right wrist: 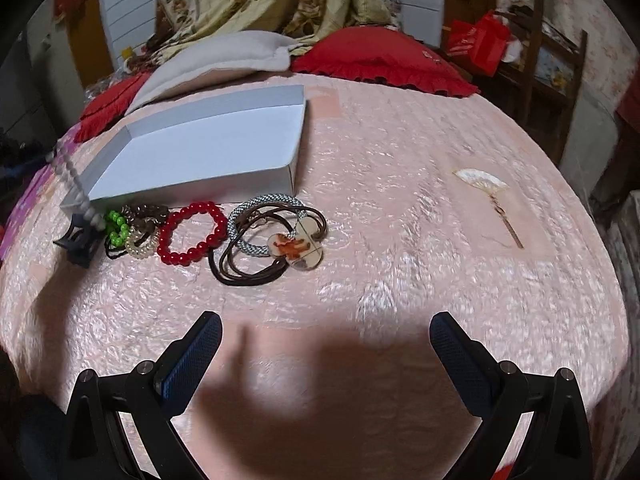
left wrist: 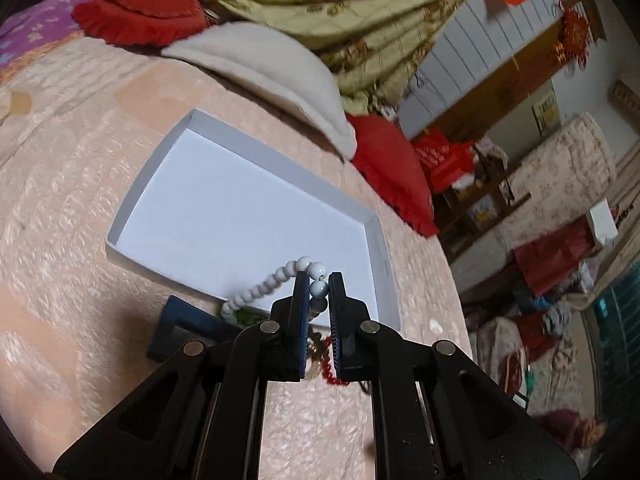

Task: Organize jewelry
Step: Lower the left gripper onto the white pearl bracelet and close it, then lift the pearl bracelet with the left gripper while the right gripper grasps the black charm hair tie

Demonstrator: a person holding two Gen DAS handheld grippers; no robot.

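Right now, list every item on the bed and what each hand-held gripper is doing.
box lid: one, white, empty, on the pink bedspread
white bead bracelet: one, hanging from the left gripper over the lid's near edge
red bead bracelet: one, on the bedspread before the lid
green beads: one cluster, left of the red bracelet
silver braided bangle: one, right of the red bracelet
cord necklace with clover pendant: one, brown, overlapping the bangle
hair claw: one, dark, far left
fan hairpin: one, pale, alone at right
left hand-held gripper: shut on the white bracelet
right hand-held gripper: open, empty
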